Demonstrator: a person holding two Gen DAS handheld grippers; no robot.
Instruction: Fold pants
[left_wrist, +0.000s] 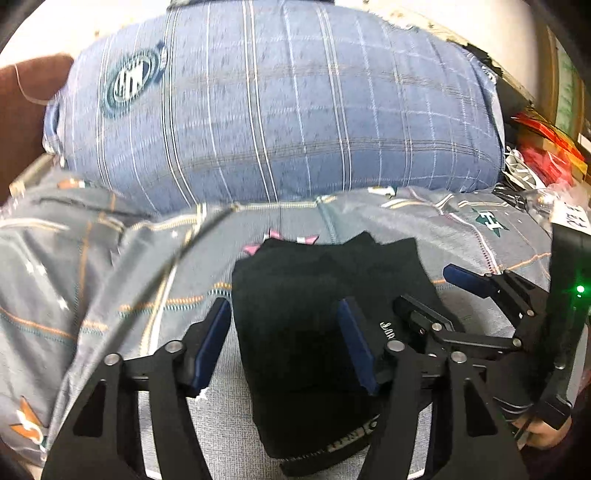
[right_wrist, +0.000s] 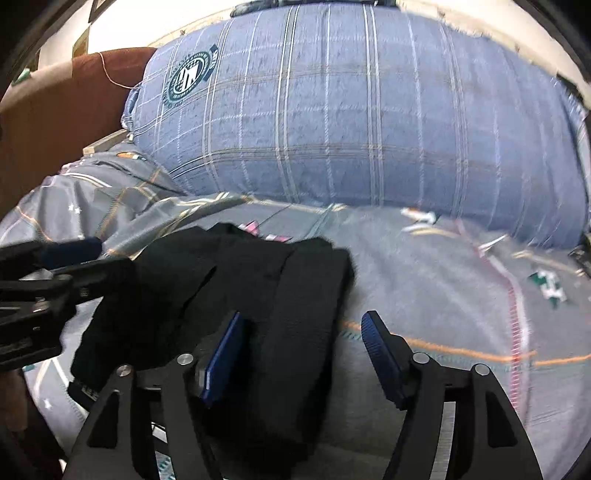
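Observation:
The black pants (left_wrist: 314, 314) lie folded into a thick bundle on the grey patterned bed sheet (left_wrist: 92, 277). My left gripper (left_wrist: 282, 325) is open, its blue pads straddling the left part of the bundle. My right gripper (right_wrist: 303, 343) is open too, straddling the bundle's right fold (right_wrist: 295, 332). The right gripper also shows in the left wrist view (left_wrist: 436, 291), at the bundle's right edge. The left gripper shows in the right wrist view (right_wrist: 62, 262), at the bundle's left side.
A big blue plaid pillow (left_wrist: 277, 110) lies just behind the pants. A brown headboard (right_wrist: 55, 122) stands at the far left. Red packaging and clutter (left_wrist: 543, 155) sit at the far right beside the bed.

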